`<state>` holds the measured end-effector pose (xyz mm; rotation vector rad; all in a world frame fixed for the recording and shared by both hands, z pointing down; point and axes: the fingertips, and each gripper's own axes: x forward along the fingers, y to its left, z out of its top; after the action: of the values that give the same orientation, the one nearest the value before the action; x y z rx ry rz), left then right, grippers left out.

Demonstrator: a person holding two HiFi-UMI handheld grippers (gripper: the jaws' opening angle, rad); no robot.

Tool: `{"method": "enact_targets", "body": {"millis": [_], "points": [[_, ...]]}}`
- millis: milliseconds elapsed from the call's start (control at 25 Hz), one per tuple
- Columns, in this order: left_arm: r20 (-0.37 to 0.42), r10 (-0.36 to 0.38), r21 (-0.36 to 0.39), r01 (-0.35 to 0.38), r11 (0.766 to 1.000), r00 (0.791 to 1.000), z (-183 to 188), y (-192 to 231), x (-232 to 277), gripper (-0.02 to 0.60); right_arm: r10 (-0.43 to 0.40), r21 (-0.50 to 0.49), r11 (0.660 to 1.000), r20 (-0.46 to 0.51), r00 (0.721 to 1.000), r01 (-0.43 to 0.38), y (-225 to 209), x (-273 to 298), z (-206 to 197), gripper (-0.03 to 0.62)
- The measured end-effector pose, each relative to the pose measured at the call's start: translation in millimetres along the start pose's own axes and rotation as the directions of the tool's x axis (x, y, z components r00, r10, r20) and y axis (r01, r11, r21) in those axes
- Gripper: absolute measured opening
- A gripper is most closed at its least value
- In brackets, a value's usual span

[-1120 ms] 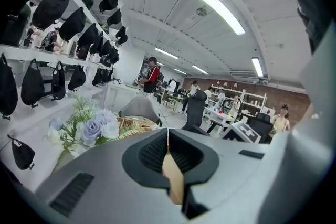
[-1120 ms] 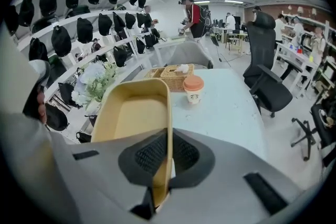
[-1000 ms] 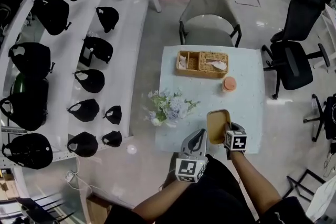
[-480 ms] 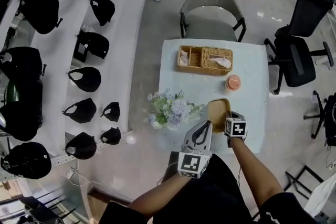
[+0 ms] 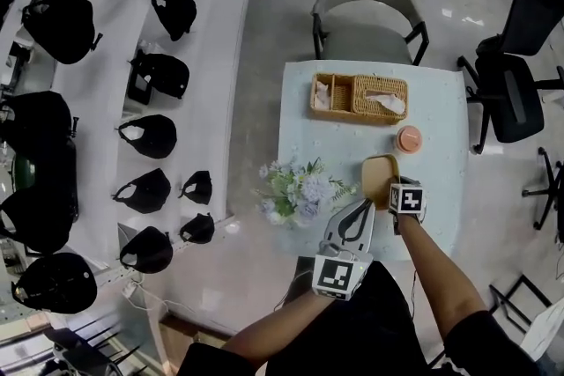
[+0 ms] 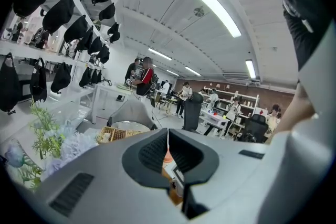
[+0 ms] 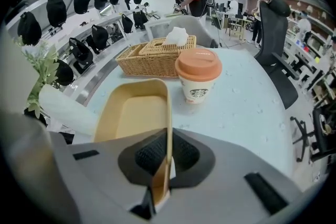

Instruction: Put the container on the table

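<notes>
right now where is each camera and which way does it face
Head view: on the head, steeply down at the table; both forearms show.
Left gripper view: on the left gripper, along shut jaws, flowers at left.
Right gripper view: on the right gripper, along jaws clamping the container.
Shared: head and right gripper views both show the cup.

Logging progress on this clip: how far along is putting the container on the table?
Done: the container is over the table, beside the cup. In hand: the right gripper is shut on its rim; contact with the table is unclear. Left: set down, let go. The left gripper is shut, empty.
</notes>
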<state>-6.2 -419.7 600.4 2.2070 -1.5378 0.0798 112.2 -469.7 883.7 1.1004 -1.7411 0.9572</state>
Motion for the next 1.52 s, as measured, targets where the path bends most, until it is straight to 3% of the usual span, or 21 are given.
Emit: {"method": "enact_targets", "body": {"millis": [280,520,800,960,1520], "points": [[-0.014,-0.006,-0.022,0.006,1.000,1.000,-1.0,5.3,3.8,0.011,-0.021,0.030,0.999,-0.023,1.000,0.022,-14.3,29.9,9.1,0.012],[0.014,-0.032,0.042,0.031,0.999,0.999,0.4,5.3,6.1,0.011,-0.034,0.000,0.999,-0.026,0.999,0.034,-21.3,47.1,15.8,0.023],[0.012,-0.038,0.031,0.038,0.999,0.999,-2.0,7.7,4.3,0.011,-0.072,0.012,0.997,-0.013,0.997,0.072,-29.9,52.9,17.5,0.021],[0.007,-0.045,0.038,0.045,0.998,0.999,-5.8,8.3,3.7,0.011,-0.087,0.010,0.996,0.010,0.996,0.087,-31.1,50.4,19.8,0.061],[0.007,-0.029,-0.006,0.029,1.000,1.000,0.6,-5.8,-3.5,0.011,-0.018,-0.025,0.999,0.072,0.997,0.020,-23.1,6.4,24.0,0.078]]}}
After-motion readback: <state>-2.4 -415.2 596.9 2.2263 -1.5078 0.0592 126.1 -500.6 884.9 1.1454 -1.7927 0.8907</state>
